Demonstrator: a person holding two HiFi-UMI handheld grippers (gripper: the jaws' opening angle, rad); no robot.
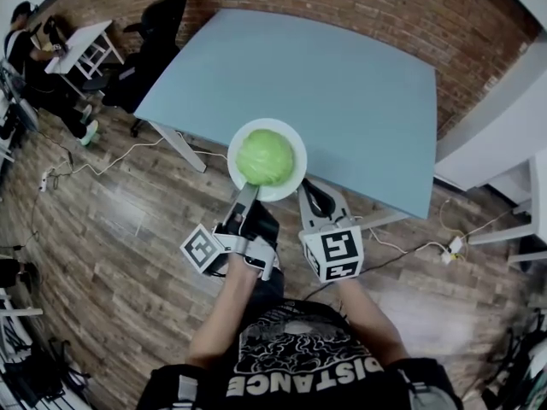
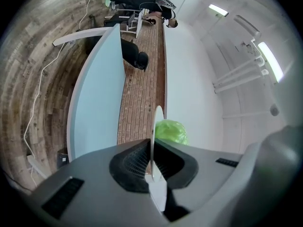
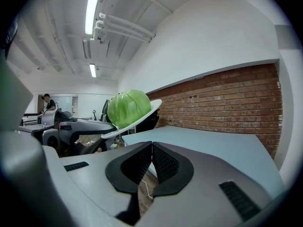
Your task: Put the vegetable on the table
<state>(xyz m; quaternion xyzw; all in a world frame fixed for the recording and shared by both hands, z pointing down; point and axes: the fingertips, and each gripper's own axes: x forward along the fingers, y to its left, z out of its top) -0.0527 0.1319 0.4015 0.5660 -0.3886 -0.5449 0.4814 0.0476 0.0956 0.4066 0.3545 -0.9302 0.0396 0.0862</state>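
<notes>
Over the near edge of the pale blue table [image 1: 342, 84], we are logging, largest first: one white plate [image 1: 273, 195], round, tilting in the right gripper view and riding clear of the tabletop; one vegetable [image 1: 265, 157], a pale green cabbage-like head, rounded and faintly veined, sitting in the plate's middle. We are holding the left gripper [image 1: 245, 196] clamped on the plate's near rim, which is showing edge-on between its jaws. We are holding the right gripper [image 1: 309, 193] just beside the plate, jaws pressed together on nothing.
</notes>
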